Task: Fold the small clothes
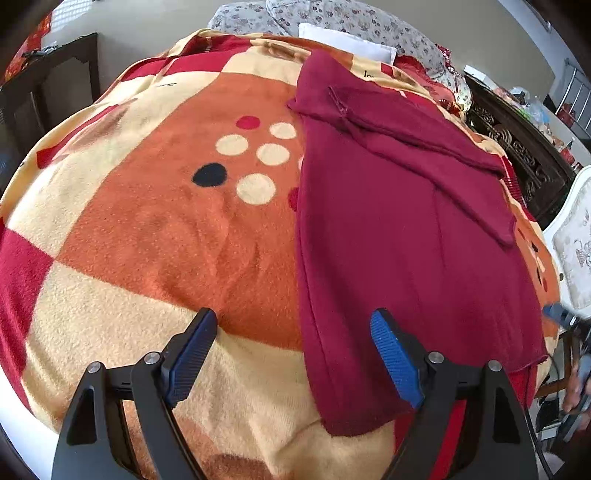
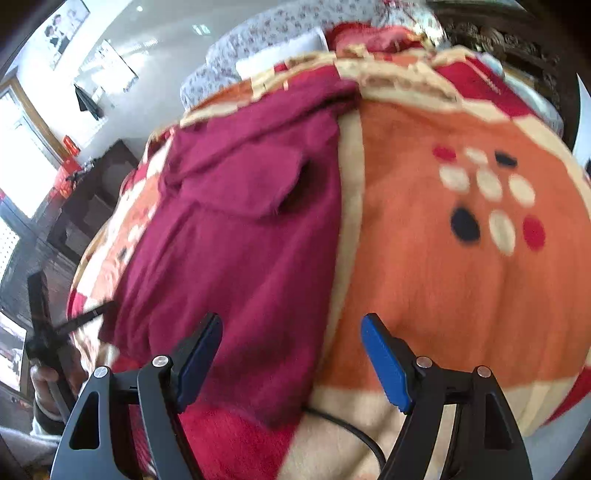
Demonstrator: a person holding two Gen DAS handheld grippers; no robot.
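Maroon knitted fabric, a small garment (image 1: 399, 229), lies flat on your orange, cream and red patterned fleece blanket (image 1: 155, 236), partly folded: a sleeve is laid across its upper part, ending in a cuff near the garment's right edge in the left wrist view. Your left gripper (image 1: 295, 354) hovers above the garment's near left edge with its jaws spread wide and nothing between the blue ribbed pads (image 1: 395, 354); one finger sits over the blanket, the other over the maroon cloth. Your right gripper (image 2: 291, 358) likewise has its jaws wide apart and empty, placed over the garment's near right edge, where maroon cloth meets the blanket. That view is blurred, so fine detail of the fold is hard to read. A black cable (image 2: 354, 432) runs over the blanket just below the garment's hem. Floral-print pillows (image 1: 332, 22) sit at the far end.
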